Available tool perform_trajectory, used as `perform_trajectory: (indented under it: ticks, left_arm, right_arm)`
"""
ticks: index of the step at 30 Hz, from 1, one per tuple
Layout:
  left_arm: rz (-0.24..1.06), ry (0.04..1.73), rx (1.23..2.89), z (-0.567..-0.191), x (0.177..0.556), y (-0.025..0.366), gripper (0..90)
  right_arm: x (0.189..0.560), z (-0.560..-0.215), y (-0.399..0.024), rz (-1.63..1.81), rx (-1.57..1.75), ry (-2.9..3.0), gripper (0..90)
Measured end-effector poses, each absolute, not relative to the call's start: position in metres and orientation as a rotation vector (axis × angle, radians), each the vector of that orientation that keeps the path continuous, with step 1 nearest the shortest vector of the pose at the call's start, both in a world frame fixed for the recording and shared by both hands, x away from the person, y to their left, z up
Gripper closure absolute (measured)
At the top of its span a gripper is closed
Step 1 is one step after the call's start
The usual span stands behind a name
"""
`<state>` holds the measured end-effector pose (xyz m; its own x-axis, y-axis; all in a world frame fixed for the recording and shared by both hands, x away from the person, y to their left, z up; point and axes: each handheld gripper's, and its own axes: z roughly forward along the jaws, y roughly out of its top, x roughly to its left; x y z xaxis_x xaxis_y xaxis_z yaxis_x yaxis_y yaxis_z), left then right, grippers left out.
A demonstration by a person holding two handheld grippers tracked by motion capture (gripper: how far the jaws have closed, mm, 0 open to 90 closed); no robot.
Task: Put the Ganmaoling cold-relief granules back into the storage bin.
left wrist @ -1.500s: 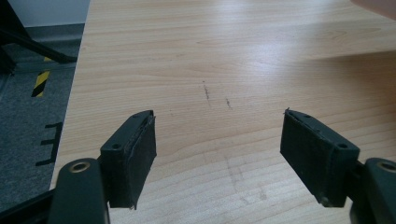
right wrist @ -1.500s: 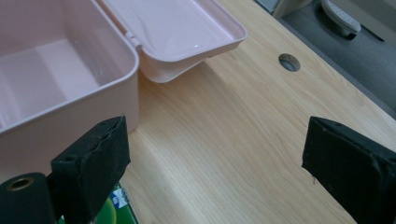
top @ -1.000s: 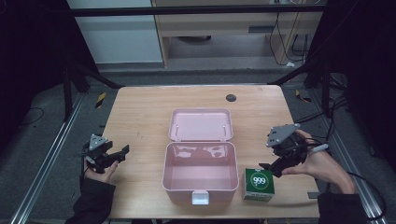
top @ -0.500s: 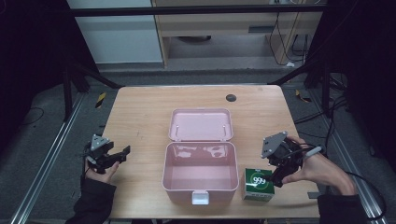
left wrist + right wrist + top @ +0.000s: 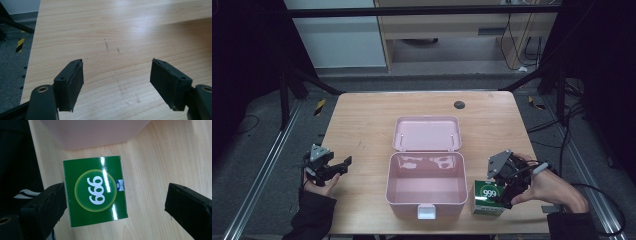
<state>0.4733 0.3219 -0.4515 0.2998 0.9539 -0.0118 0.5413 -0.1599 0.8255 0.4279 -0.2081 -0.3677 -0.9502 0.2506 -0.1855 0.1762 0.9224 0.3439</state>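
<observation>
at the near right corner of the table [image 5: 362, 125], just right of the pink box [image 5: 426, 187], sits the green carton [image 5: 488, 198], and your right gripper [image 5: 504, 187] hangs directly over it. in the right gripper view the jaws stand wide apart: one pad's edge overlaps the carton's [image 5: 94, 190] side, though you cannot tell whether it touches, while the other pad is well clear of it, so the carton lies off-centre in the gap. it lies flat, its green face with the white "999" in a yellow-ringed circle turned up; the face is nearly square, so no long axis can be told. the box's lid [image 5: 427, 132] is thrown back toward the far side, its inside bare.

your left gripper [image 5: 331, 167] rests near the left edge, jaws spread wide over bare wood, as the left gripper view [image 5: 116, 82] shows.

the table is pale wood grain with faint scuffs and a small dark round disc [image 5: 459, 104] near the far edge. around it lie grey floor, metal rails, cables and a light cabinet beyond.
</observation>
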Motion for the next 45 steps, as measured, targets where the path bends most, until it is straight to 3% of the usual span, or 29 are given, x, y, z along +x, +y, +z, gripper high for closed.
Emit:
perform_trajectory:
  ticks: [45]
  left_arm:
    - [0.695,1.347,1.828,-0.453,0.474,0.321,26.4]
  right_arm:
    - [0.434,-0.429,-0.193,0.397,0.284,2.994,4.4]
